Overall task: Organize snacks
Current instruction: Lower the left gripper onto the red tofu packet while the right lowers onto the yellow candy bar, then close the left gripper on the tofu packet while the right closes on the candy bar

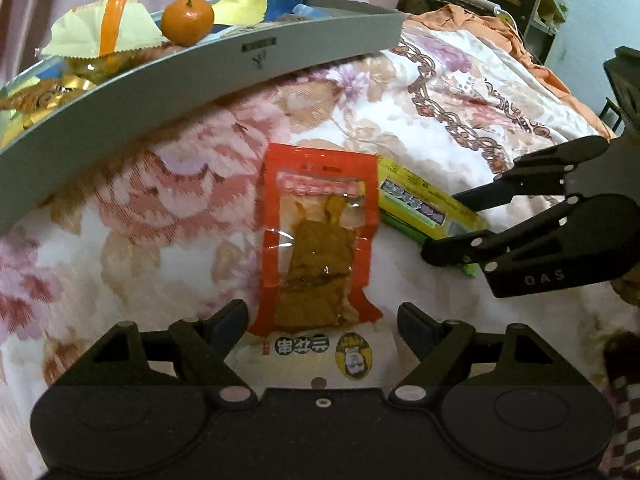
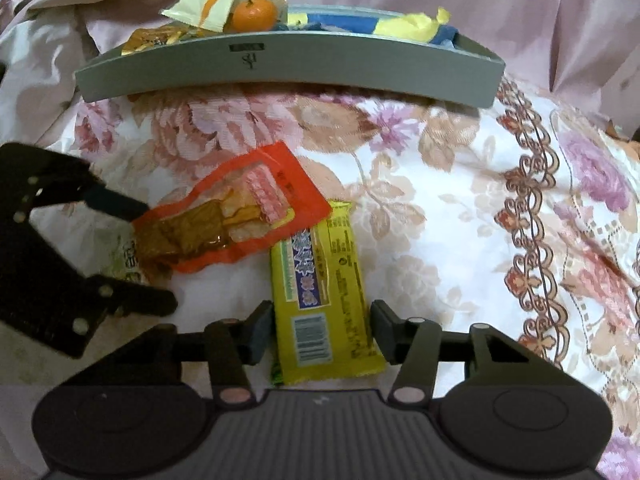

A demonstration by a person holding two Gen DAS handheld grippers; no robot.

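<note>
Snacks still loose on the bed number two: an orange packet (image 1: 318, 240) with a clear window lies straight ahead of the left gripper (image 1: 320, 326), its near white end between the wide-spread fingers, which close on nothing. A yellow packet (image 2: 322, 300) lies likewise between the parted fingers of the right gripper (image 2: 322, 330), just short of the pads on each side and not yet pinched. The two packets touch, the orange one's far corner overlapping the yellow one's far end, just ahead and to the left of the right gripper.

Beyond both grippers sits a grey tray (image 2: 288, 72), already loaded with a mandarin (image 2: 254, 14), a cream-and-orange wrapper (image 2: 200, 4), gold-wrapped sweets (image 2: 154, 40) and blue and yellow packets (image 2: 404, 26). By that showing, most of the sorting seems done, and these two packets are what is left to lift in, so far as the views reach.

Everything rests on a soft floral quilt (image 2: 440, 184), which may sag under a downward press. The overlap of the packets may drag one along when the other is raised, and the two grippers work close beside each other. The tray's raised wall must be cleared on the way in.
</note>
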